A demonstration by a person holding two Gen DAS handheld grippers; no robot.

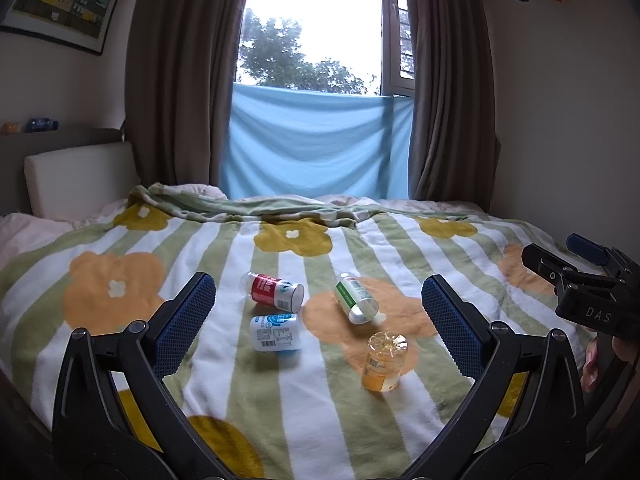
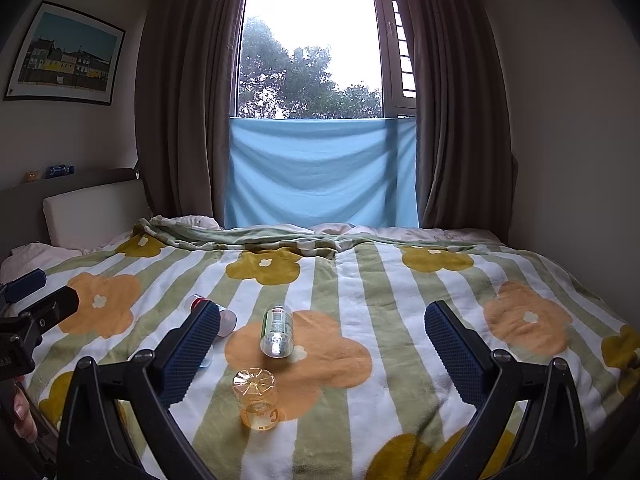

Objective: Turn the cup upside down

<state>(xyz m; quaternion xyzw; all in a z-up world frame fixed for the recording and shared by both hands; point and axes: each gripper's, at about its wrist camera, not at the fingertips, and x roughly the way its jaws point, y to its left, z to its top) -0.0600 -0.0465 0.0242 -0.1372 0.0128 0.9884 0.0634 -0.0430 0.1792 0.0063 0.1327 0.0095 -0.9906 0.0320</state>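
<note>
While both the left gripper (image 1: 318,322) and right gripper (image 2: 322,350) hang spread and empty, the orange cup (image 1: 385,361) stands base-up on the blanket (image 1: 200,240), apparently flipped.

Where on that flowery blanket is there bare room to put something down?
Free: the blanket right of the green-label cup, and the far stretch toward the blue cloth. Crowded: the near middle, where the red-label cup, blue-label cup and orange cup cluster.

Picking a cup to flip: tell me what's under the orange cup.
The orange cup stands base-up on the flowered blanket, straddling an orange flower and a green stripe. Its covered mouth can't be seen.
</note>
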